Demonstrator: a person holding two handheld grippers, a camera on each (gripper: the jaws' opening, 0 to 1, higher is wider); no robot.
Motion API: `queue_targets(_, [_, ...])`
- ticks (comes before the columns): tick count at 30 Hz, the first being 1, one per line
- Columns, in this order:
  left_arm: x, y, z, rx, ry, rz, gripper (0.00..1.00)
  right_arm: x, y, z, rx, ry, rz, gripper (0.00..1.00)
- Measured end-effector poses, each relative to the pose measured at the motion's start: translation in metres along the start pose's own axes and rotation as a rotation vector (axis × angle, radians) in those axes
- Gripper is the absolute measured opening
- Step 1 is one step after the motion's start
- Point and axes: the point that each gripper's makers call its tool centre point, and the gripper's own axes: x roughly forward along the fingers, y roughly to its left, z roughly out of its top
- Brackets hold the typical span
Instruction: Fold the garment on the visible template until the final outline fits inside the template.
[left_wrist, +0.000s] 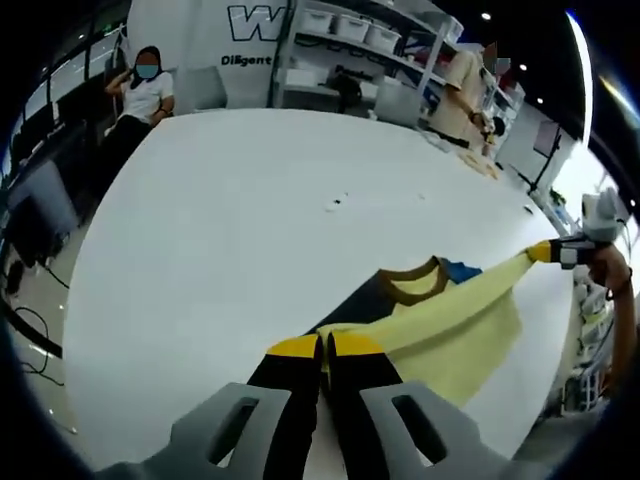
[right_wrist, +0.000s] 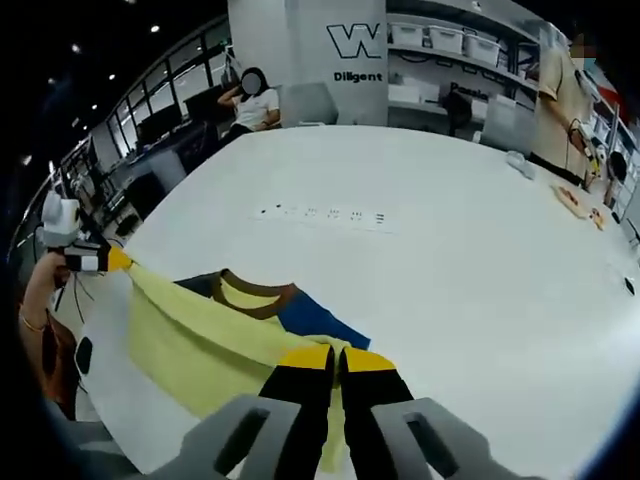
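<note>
In the left gripper view, the left gripper (left_wrist: 324, 352) has its yellow-tipped jaws pressed together on an edge of the garment (left_wrist: 455, 320), a pale yellow shirt with navy and blue panels and a brown-trimmed collar (left_wrist: 412, 283), which lies on the near right part of the white table (left_wrist: 230, 230). Across the cloth, the right gripper (left_wrist: 548, 251) pinches the far end of the same edge, so that the fabric runs taut between the two (a stretched edge probably folds over cleanly, which would explain the hold). A large "W" and part of a word reading "Diligent" show on the white wall panel (left_wrist: 240, 40) behind, and a seated person (left_wrist: 145, 95) and a standing person (left_wrist: 458, 90) are beyond the table. In the right gripper view, the right gripper (right_wrist: 335, 362) likewise has its jaws closed on the yellow hem, with the garment (right_wrist: 210, 345) spread to the left and its collar (right_wrist: 255, 290) facing up; the left gripper (right_wrist: 112, 259) grips the other end near the table's edge. No template outline can be made out under the cloth. The wall panel (right_wrist: 358, 50) again reads "W" and "Diligent", and a row of small marks (right_wrist: 325, 213) on the table is too small to read.
</note>
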Motion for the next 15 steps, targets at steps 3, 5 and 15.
queue_targets(3, [0.011,0.005,-0.004,-0.009,0.019,0.006,0.0,0.013,-0.001,0.0,-0.018,0.003,0.002,0.0])
queue_targets(5, [0.017,0.007,-0.007,-0.012,0.029,0.005,0.0,0.018,-0.001,0.001,-0.026,0.001,-0.004,0.0])
queue_targets(15, [0.04,0.014,-0.021,-0.044,0.049,0.002,0.0,0.049,-0.01,-0.014,-0.049,0.044,-0.018,0.0])
